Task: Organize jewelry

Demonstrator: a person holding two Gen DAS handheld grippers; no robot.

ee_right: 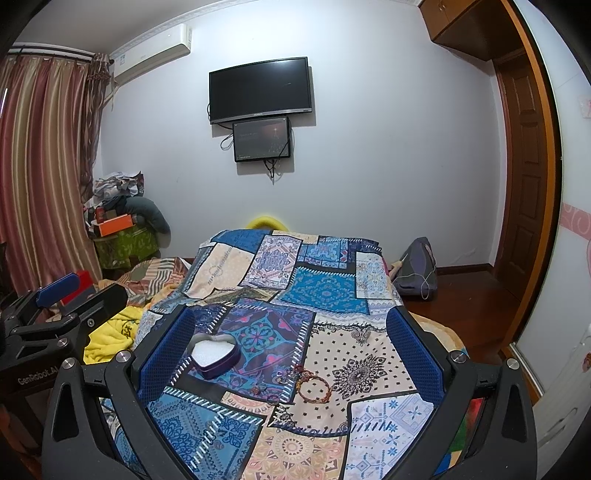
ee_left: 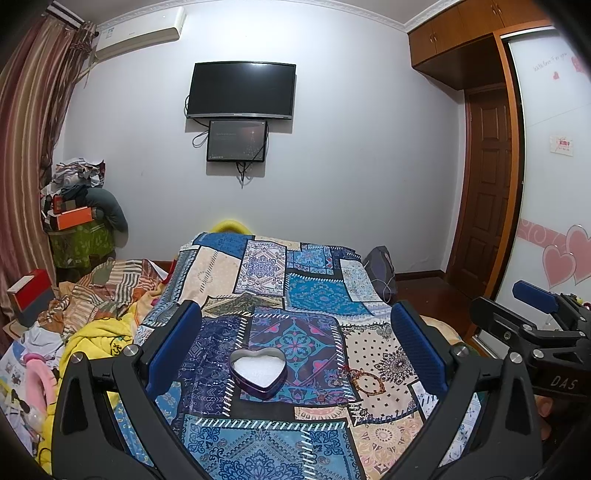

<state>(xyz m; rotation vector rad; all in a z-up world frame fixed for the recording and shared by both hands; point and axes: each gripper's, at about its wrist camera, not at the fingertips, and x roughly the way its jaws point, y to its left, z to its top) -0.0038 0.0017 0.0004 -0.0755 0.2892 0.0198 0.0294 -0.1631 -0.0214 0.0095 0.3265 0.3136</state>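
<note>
While the patchwork bedspread covers the bed, both tools hang above it with their blue fingers spread wide and nothing between them: the left tool frames the heart-shaped tin, the right tool the jewelry. Lidless and white-lined, this tin sits on a blue patch. Just right of it lies a brown beaded bracelet, with small rings beside it.

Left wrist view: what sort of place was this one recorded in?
Most likely a lived-in home bedroom. A bed under a patchwork bedspread fills the middle, a television hangs on the far wall, and a built-in wooden wardrobe stands beside the door. Clothes and boxes are heaped in the corner.
</note>
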